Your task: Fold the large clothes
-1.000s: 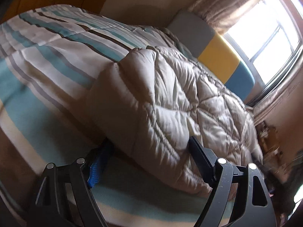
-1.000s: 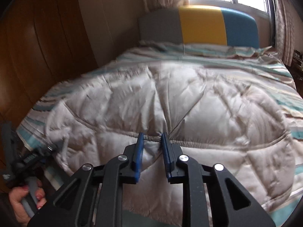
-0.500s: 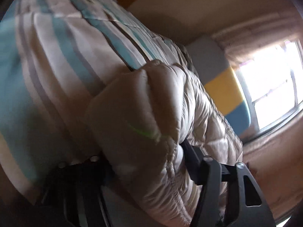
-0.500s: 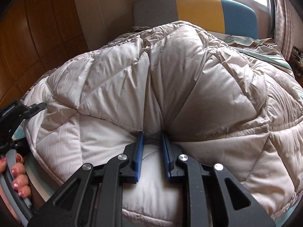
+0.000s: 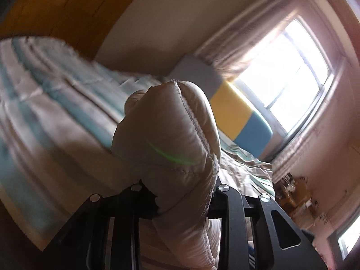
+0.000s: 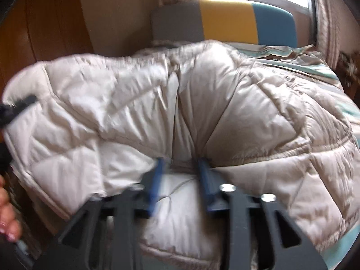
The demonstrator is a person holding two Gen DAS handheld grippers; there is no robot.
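A large beige quilted puffer jacket (image 6: 202, 112) is lifted above the striped bed. My right gripper (image 6: 181, 168) is shut on a pinch of its lower edge, blue pads on either side of the fabric. In the left wrist view a puffy corner of the jacket (image 5: 171, 130) bulges up between the jaws of my left gripper (image 5: 183, 200), which is shut on it; its fingertips are hidden by the fabric. The left gripper also shows at the far left of the right wrist view (image 6: 13, 110), holding the jacket's left corner.
The bed has a teal, white and brown striped cover (image 5: 45, 112) and a grey, yellow and blue headboard (image 6: 225, 22). A wooden wardrobe wall (image 6: 45, 33) stands left. A bright window with curtains (image 5: 288, 67) is behind. Cluttered items (image 5: 294, 193) sit at the right.
Both grippers have risen, lifting the jacket's near edge off the bed. The left gripper closed around the jacket corner, which now fills its view. The right grip is unchanged.
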